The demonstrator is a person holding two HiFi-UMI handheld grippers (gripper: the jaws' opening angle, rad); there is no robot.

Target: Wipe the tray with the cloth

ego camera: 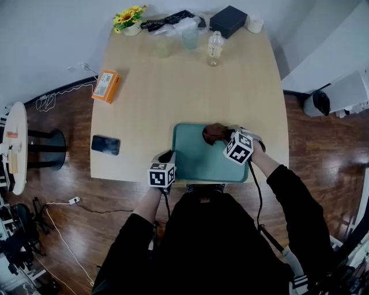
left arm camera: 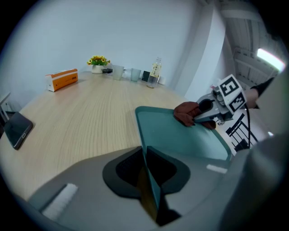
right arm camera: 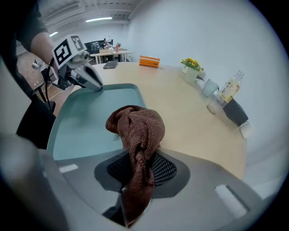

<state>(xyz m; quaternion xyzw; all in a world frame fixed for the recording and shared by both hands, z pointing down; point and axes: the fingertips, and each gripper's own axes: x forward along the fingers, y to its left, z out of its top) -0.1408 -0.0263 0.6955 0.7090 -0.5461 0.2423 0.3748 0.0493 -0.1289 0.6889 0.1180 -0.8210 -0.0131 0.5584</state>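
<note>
Brown cloth (right arm camera: 137, 131) first: it's bunched up and pinched between the jaws of my right claw (right arm camera: 135, 182), with the loose ball of it bulging out just ahead of the fingertips. That ball sits over the far right corner of the teal tray (ego camera: 196, 164), right by the rim. From here I can't quite tell whether it presses flat on the tray or only brushes it.

My left claw (left arm camera: 147, 180) has its jaws together on the tray's near left rim, with the thin edge running straight up between them. The tray floor spreads out ahead and to the right of that claw, and the right claw shows at its far side.

The tray lies on a pale wooden table (ego camera: 184, 86), at the edge nearest me. Left of the left claw, a dark phone (ego camera: 105, 144) lies flat on the wood. Further ahead on that side is an orange box (ego camera: 105, 86).

Far beyond both claws, along the back edge, I see yellow flowers (ego camera: 129, 17), a cup (ego camera: 190, 38), a clear bottle (ego camera: 215, 48) and a black box (ego camera: 228, 21).

A plain white wall rises behind the table. The floor (ego camera: 69, 173) is dark wood, with cables trailing over it and a round white side table (ego camera: 14, 144) off to the left.
</note>
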